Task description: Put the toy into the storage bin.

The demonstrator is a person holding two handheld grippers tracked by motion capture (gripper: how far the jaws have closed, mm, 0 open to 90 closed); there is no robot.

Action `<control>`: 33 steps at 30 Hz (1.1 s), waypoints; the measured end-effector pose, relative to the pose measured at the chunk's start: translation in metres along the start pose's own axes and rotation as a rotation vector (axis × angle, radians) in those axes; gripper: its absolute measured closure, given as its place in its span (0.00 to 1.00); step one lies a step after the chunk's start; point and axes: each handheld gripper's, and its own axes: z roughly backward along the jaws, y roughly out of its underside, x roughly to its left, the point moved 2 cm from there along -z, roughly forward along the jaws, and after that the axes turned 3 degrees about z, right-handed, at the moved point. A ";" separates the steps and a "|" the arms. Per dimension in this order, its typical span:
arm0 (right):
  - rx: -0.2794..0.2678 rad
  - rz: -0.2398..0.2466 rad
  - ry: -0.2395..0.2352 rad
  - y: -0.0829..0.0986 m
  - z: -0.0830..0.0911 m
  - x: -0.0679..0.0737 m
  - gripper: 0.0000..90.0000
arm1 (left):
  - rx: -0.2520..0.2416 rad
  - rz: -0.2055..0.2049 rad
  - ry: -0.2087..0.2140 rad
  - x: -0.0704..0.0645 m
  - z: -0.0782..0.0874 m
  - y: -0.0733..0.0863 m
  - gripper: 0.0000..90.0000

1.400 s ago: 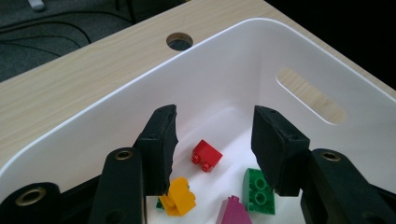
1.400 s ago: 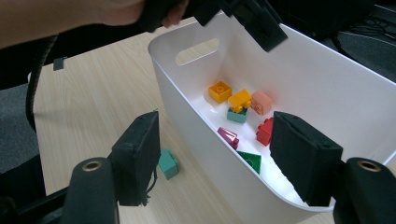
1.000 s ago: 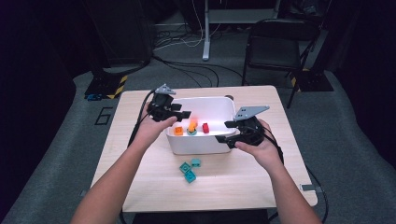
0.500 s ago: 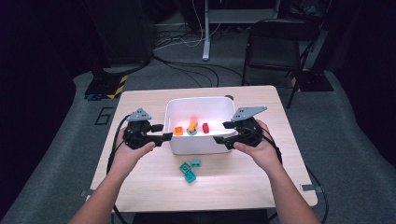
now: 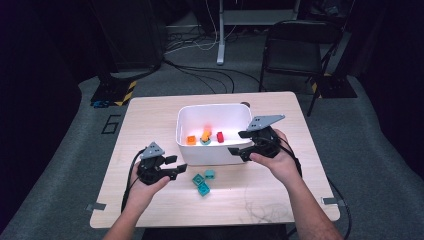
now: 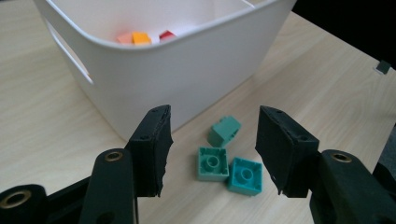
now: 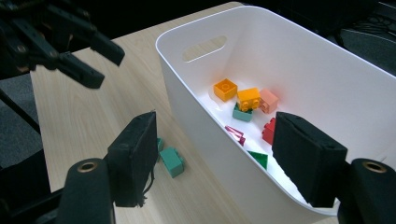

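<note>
A white bin (image 5: 215, 155) stands mid-table and holds an orange brick (image 5: 191, 140), a yellow one (image 5: 205, 134) and a red one (image 5: 220, 137). Three teal bricks (image 5: 202, 182) lie on the table in front of it. My left gripper (image 5: 176, 165) is open just left of them; in the left gripper view they lie between and beyond its jaws, one of them a teal brick (image 6: 212, 163) stud-up. My right gripper (image 5: 237, 142) is open, with the bin's front-right wall (image 7: 219, 163) between its jaws. Both grippers are empty.
Inside the bin I also see a pink brick (image 7: 269, 101) and a green wedge (image 7: 259, 158). The left gripper (image 7: 88, 51) shows far off in the right gripper view. A black folding chair (image 5: 295, 45) and floor cables lie beyond the table.
My left gripper has come away from the bin's left rear rim, toward the person, and now sits low beside the teal bricks. The right gripper has stayed at the bin's wall.
</note>
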 end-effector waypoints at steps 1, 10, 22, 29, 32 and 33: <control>-0.002 0.006 -0.002 0.000 0.000 0.000 0.34 | 0.004 -0.002 -0.001 -0.001 -0.004 0.005 0.51; 0.001 -0.004 -0.003 0.002 0.000 -0.002 0.34 | 0.026 -0.007 0.035 -0.012 -0.031 0.031 0.55; 0.006 -0.015 -0.003 0.003 -0.002 -0.003 0.34 | 0.085 -0.042 0.053 -0.020 -0.060 0.052 0.56; 0.006 -0.013 -0.004 0.004 -0.002 -0.004 0.34 | 0.109 -0.037 0.079 -0.026 -0.073 0.057 0.56; 0.003 -0.011 -0.003 0.004 -0.002 -0.004 0.34 | 0.113 -0.034 0.084 -0.027 -0.076 0.059 0.56; 0.003 -0.011 -0.002 0.004 -0.002 -0.004 0.34 | 0.113 -0.029 0.088 -0.028 -0.076 0.059 0.56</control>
